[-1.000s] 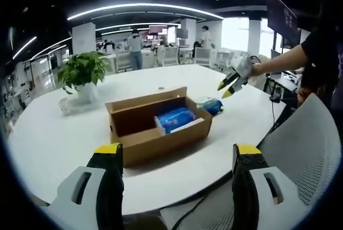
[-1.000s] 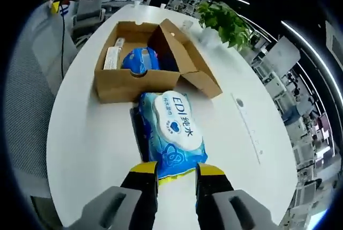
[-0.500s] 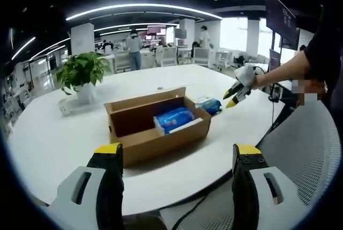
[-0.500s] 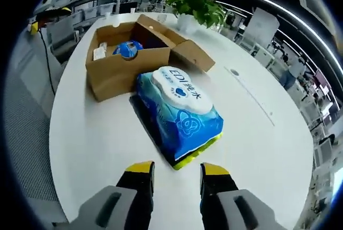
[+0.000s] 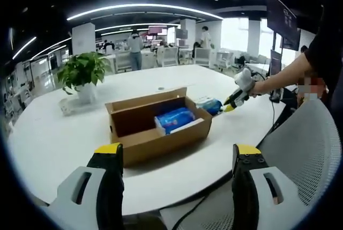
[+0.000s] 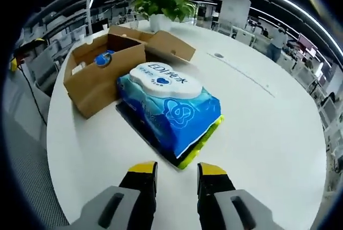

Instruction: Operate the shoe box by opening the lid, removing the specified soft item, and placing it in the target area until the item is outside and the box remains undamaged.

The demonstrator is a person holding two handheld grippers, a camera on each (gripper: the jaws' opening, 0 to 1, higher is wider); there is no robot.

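Opposed views share box (image 5: pixel 158 124).

In the left gripper view, the front wall of the open brown cardboard shoe box (image 5: pixel 159 125) hides the lower part of the blue soft packet (image 5: pixel 174 118) inside it. The blue wet-wipes pack with a white lid (image 5: pixel 209 104) on the white round table (image 5: pixel 48 144) is half hidden behind the box. In the right gripper view, small print on this pack (image 6: pixel 167 106) is unreadable.
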